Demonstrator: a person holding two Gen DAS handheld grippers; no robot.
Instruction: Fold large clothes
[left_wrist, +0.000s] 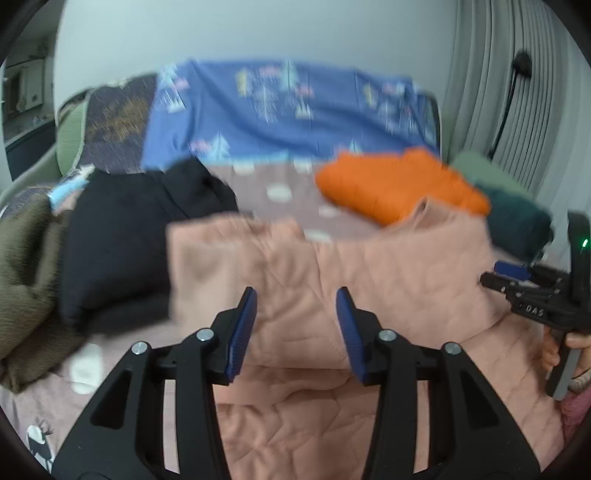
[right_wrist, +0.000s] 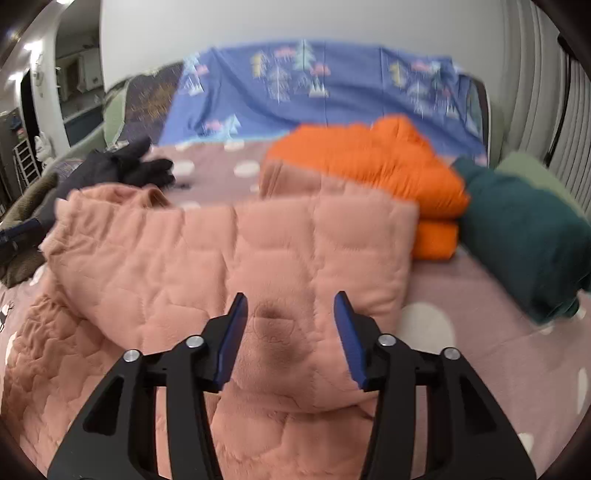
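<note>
Just pink garment (right_wrist: 236, 254) (quilted) beneath jaws.

A bed (right_wrist: 498, 354) carries everything, its pinkish cover dotted with white spots. A pink quilted jacket (right_wrist: 229, 258) lies across the near middle. Just beyond it to the right sits a folded orange garment (right_wrist: 369, 166), with a dark green one (right_wrist: 524, 236) beside it at the right edge. To the left lie a black garment (left_wrist: 122, 236) and an olive-brown one (left_wrist: 26, 280). A blue tree-patterned sheet (right_wrist: 332, 92) covers the far end.
</note>
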